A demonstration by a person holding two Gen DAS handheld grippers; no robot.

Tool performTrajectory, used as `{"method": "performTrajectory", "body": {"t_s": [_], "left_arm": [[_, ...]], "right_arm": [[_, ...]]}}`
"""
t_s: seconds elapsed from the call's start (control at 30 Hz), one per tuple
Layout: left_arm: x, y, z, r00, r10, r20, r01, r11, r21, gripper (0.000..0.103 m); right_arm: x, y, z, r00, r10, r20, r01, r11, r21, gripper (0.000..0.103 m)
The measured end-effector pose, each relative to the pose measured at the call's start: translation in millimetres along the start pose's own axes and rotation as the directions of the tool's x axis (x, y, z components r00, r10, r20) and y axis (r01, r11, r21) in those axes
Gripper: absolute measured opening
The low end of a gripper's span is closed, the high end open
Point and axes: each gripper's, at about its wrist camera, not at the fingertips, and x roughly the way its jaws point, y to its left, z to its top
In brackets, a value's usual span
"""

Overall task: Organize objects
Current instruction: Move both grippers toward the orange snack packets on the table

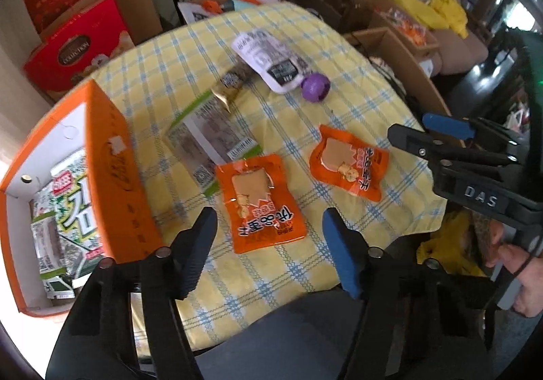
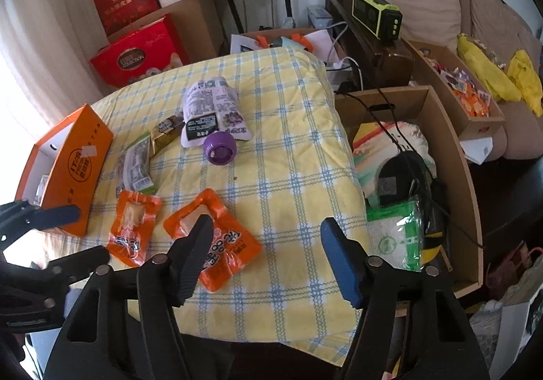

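Jaws of both grippers apart, empty — orange packets (image 1: 263, 200) below, orange box (image 1: 112, 169) beside.

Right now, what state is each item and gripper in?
Left gripper: open, empty, above near orange packet.
Right gripper: open, empty, over second orange packet.
Orange box: open-topped, holding packets.
Pouch: flat, purple cap on.
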Motion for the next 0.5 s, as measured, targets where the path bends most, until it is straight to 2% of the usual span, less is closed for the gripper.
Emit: {"method": "performTrajectory", "body": {"t_s": [0.33,0.5], "left_arm": [[29.1,4.5,5.8,0.997,-0.009,-0.073,0.005,0.998,-0.06,0.06],[39.1,9.9,8.7,0.996,0.008,-0.092,-0.015,0.997,-0.078,0.061]], "right_arm": [[1.9,-2.8,-2.8,1.0,0.007,-0.006,-0.007,1.0,0.006,0.065],[3.9,-3.3,-4.8,1.0,0.013,-0.011,-0.013,1.0,0.002,0.065]]}}
